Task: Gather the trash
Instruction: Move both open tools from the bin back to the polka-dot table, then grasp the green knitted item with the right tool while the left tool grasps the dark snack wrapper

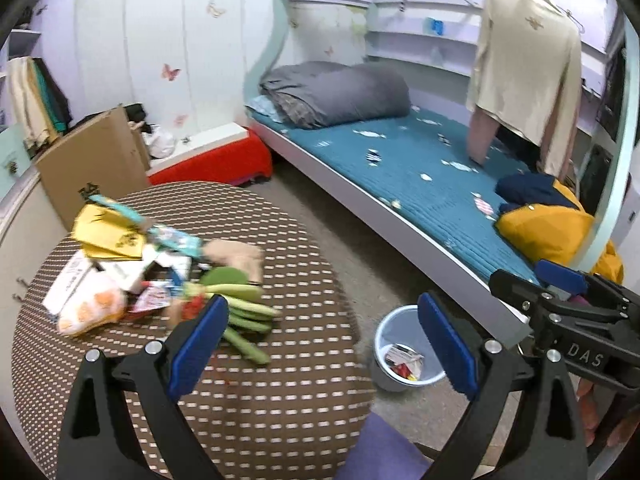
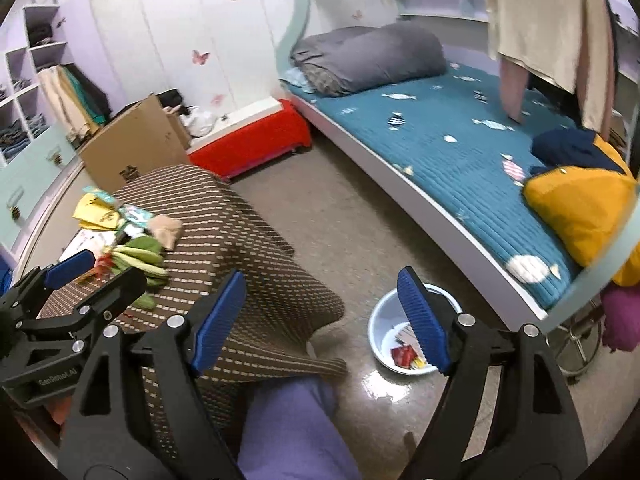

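A heap of trash (image 1: 132, 264) lies on the round table with the brown dotted cloth (image 1: 260, 400): yellow packets, torn wrappers and green pods (image 1: 240, 300). My left gripper (image 1: 324, 344) hangs open and holds nothing, over the table's near right edge. A pale blue bin (image 1: 380, 340) stands on the floor right of the table with a few wrappers inside. The right gripper (image 1: 532, 284) shows at the right. In the right wrist view my right gripper (image 2: 322, 320) is open and holds nothing, above the floor between table (image 2: 248, 240) and bin (image 2: 378, 320). The left gripper (image 2: 96, 280) hovers near the pods (image 2: 140, 256).
A bed with a teal cover (image 2: 440, 152) runs along the right, with a yellow cushion (image 2: 580, 208) on it and garments (image 1: 524, 76) hanging above. A cardboard box (image 2: 132, 148) and a red bench (image 2: 248, 144) stand beyond the table. A purple-clad leg (image 2: 288, 432) is below me.
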Tool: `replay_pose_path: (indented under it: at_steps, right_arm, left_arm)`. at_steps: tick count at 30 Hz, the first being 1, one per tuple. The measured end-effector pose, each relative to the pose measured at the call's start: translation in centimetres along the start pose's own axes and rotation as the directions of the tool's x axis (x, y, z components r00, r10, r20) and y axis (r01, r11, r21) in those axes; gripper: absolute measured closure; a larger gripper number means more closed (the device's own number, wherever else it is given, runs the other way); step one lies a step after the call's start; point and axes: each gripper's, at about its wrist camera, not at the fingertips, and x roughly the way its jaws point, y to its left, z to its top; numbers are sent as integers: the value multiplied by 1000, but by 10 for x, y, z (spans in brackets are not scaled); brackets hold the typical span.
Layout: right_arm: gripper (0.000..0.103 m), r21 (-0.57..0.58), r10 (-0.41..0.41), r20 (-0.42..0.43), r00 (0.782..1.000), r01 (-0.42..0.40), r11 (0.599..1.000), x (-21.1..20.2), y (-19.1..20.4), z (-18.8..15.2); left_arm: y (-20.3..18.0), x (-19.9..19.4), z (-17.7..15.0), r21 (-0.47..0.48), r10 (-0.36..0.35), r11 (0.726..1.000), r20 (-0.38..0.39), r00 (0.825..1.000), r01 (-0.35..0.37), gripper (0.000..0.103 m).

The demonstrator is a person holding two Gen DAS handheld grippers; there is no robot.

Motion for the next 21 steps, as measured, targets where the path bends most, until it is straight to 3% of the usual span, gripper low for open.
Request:
replay_pose_path:
  at_steps: [10, 21]
  right_arm:
    - [21, -117, 119, -31, 992, -122, 986, 17, 78, 5]
    - [19, -233, 212, -123, 969, -236, 943, 47, 156, -3]
  left_arm:
    - [70, -28, -11, -97, 126, 988, 22, 992, -124, 9]
    - [144, -42, -34, -201, 254, 946, -19, 967, -252, 9]
